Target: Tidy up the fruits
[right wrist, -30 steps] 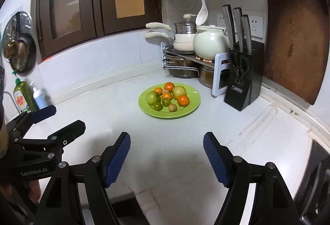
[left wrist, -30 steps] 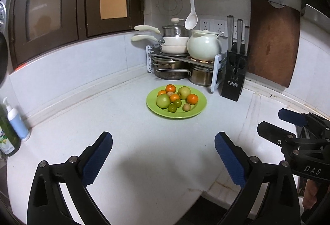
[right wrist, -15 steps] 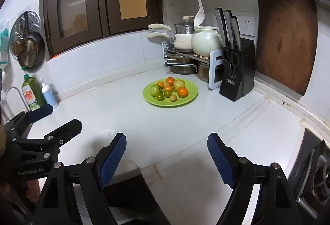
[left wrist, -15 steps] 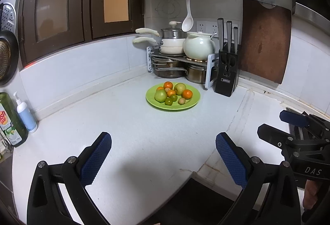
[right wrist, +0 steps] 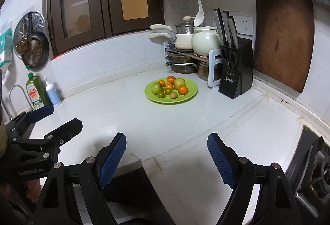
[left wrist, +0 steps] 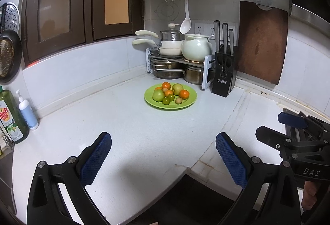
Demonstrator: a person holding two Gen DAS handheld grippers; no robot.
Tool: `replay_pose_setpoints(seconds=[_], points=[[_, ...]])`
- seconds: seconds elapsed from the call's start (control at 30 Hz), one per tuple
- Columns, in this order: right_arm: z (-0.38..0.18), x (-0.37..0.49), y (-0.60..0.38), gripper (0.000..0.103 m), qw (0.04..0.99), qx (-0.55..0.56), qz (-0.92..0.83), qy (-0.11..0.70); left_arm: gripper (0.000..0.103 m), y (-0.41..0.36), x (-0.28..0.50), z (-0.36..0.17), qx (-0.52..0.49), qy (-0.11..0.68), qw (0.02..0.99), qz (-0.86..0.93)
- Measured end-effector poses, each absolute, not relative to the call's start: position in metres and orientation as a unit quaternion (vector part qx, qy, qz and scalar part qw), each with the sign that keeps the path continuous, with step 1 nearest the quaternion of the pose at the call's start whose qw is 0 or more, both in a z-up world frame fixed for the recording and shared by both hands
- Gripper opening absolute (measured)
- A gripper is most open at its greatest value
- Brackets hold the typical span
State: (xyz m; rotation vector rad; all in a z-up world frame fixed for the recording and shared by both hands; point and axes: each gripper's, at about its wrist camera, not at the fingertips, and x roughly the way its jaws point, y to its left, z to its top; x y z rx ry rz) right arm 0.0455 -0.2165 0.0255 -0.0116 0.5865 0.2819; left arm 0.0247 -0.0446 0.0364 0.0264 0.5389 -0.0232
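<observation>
A green plate [left wrist: 189,101] [right wrist: 190,96] sits on the white counter in the corner. It holds several fruits: oranges [left wrist: 184,94] [right wrist: 182,89], green apples [left wrist: 158,95] [right wrist: 156,87] and small green citrus [left wrist: 166,101]. My left gripper [left wrist: 163,158] is open and empty, well back from the plate near the counter's front edge. My right gripper [right wrist: 166,158] is open and empty, also far short of the plate. The right gripper shows at the right of the left wrist view [left wrist: 288,128], the left one at the left of the right wrist view [right wrist: 51,120].
Behind the plate stand a pot rack with pans and a white teapot [left wrist: 197,47], a black knife block [left wrist: 223,76] and a wooden cutting board [left wrist: 262,43]. Soap bottles [left wrist: 12,115] stand at far left. A stove [right wrist: 313,169] lies at right.
Both grippers have pulled back and away from the plate; the counter's front edge now shows below them. Both stay open and empty.
</observation>
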Motion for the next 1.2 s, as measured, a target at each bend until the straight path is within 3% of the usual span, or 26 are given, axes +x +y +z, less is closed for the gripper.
replay_pose_setpoints(seconds=[1.2], points=[[0.0271, 0.0427, -0.2113, 0.082, 0.947, -0.005, 0.141, 0.287, 0.103, -0.0434, 0.0207, 0.0411, 0.015, 0.262, 0.965, -0.011]])
